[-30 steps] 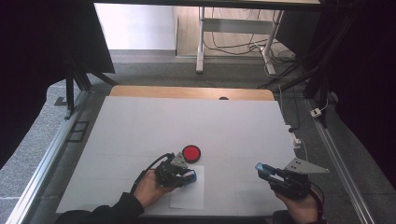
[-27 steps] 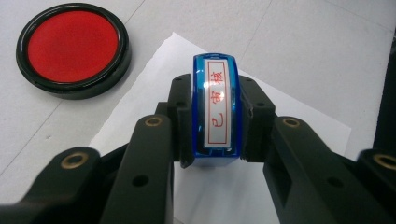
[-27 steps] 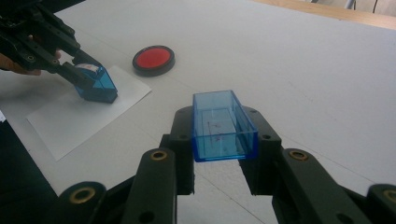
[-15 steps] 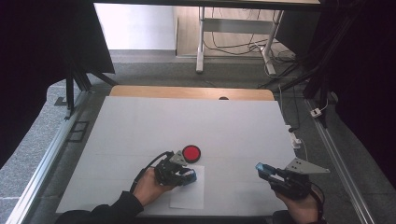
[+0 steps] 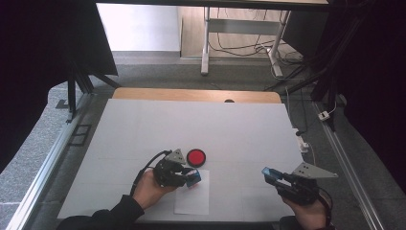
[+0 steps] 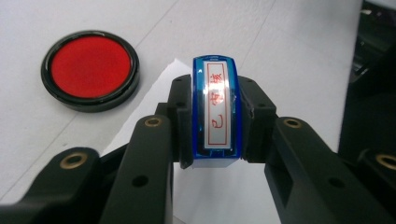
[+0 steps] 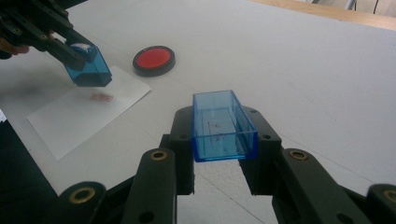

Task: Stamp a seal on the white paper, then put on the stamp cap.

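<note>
Gripping a blue stamp [image 6: 215, 112] tight, your left gripper [image 5: 190, 176] holds it just above the white paper [image 5: 194, 200], beside the red ink pad [image 5: 196, 156]. Your right gripper [image 7: 218, 140] clamps the stamp's blue cap [image 7: 222, 125], well apart.

The table [image 5: 143, 124] has a white top, with a strip of bare light wood showing along its far edge. A round black ink pad [image 5: 196, 156] with a red centre lies on it a little left of the middle, toward the near side. Just beside the pad, nearer the person, a white sheet of paper [image 5: 194, 203] lies flat, bearing a small red stamp mark [image 7: 99, 97].
</note>
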Action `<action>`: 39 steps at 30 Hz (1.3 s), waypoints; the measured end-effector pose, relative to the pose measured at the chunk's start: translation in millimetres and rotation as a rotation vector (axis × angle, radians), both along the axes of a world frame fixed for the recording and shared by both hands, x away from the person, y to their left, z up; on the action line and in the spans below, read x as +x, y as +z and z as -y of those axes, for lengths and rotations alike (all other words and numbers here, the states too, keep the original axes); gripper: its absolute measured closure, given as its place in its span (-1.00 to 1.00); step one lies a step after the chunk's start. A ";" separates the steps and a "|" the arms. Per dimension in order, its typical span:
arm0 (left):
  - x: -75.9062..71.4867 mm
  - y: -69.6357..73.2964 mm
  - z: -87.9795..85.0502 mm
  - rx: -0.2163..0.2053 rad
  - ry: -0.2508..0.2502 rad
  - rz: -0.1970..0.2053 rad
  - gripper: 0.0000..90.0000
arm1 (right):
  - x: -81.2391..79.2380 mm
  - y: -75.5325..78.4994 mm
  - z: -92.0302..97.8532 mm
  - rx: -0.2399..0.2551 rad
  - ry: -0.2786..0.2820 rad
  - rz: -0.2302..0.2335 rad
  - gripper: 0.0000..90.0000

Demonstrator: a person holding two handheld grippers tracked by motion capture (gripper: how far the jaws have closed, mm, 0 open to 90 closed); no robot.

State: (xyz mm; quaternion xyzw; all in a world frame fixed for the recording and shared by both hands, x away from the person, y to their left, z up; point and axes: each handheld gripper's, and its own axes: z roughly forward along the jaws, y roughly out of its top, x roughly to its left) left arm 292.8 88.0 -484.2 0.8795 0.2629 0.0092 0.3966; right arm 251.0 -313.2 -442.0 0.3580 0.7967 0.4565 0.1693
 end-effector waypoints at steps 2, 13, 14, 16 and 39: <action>-0.3 4.5 -3.0 -0.015 -0.004 0.003 0.54 | 0.1 -0.1 0.1 0.001 0.000 -0.002 0.52; -1.7 25.5 -21.8 -0.090 0.001 0.039 0.54 | 0.8 -0.6 -0.1 0.003 0.001 -0.007 0.52; -2.0 27.1 -23.3 -0.097 0.002 0.042 0.54 | 0.8 -0.7 -0.1 0.003 0.001 -0.008 0.52; -2.5 30.0 -26.5 -0.117 0.000 0.042 0.54 | 0.8 -0.7 -0.2 0.003 0.002 -0.008 0.52; -7.7 46.0 -44.6 -0.209 -0.019 0.076 0.54 | 2.8 -1.4 -3.1 0.014 0.024 -0.034 0.52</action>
